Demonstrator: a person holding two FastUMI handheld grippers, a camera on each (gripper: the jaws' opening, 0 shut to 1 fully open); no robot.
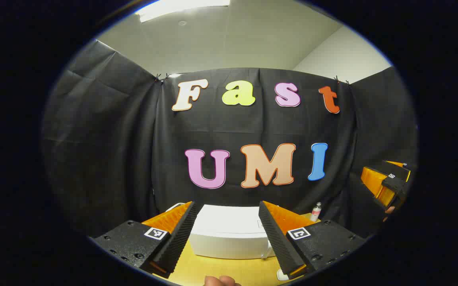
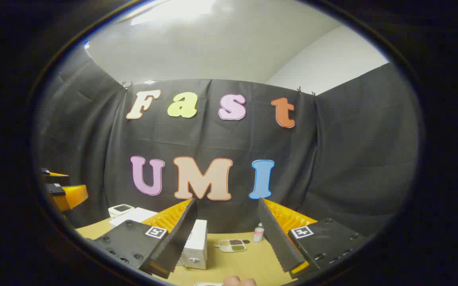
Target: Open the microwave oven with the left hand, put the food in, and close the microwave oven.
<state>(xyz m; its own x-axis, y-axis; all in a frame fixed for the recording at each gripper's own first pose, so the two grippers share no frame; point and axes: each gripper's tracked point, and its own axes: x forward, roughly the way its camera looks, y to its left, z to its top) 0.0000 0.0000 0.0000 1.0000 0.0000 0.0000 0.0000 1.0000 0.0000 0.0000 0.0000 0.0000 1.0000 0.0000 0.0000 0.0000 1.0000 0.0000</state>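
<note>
The white microwave oven (image 1: 229,238) stands on the wooden table (image 1: 229,272), low in the left gripper view, with its door shut. My left gripper (image 1: 227,204) is open above and in front of it, holding nothing. In the right gripper view the microwave oven (image 2: 195,242) shows from its side. To its right lies a small white tray of food (image 2: 232,245) with dark and green portions. My right gripper (image 2: 226,200) is open and empty, raised over the table (image 2: 249,262). The right gripper (image 1: 388,182) also shows far right in the left gripper view, and the left gripper (image 2: 60,190) far left in the right gripper view.
A small bottle (image 2: 258,234) stands behind the food tray, and the same bottle (image 1: 316,210) is right of the microwave. A white device with a screen (image 2: 121,209) sits at the back left. Part of a hand (image 1: 221,281) shows at the bottom edge. Black cloth walls close in the booth.
</note>
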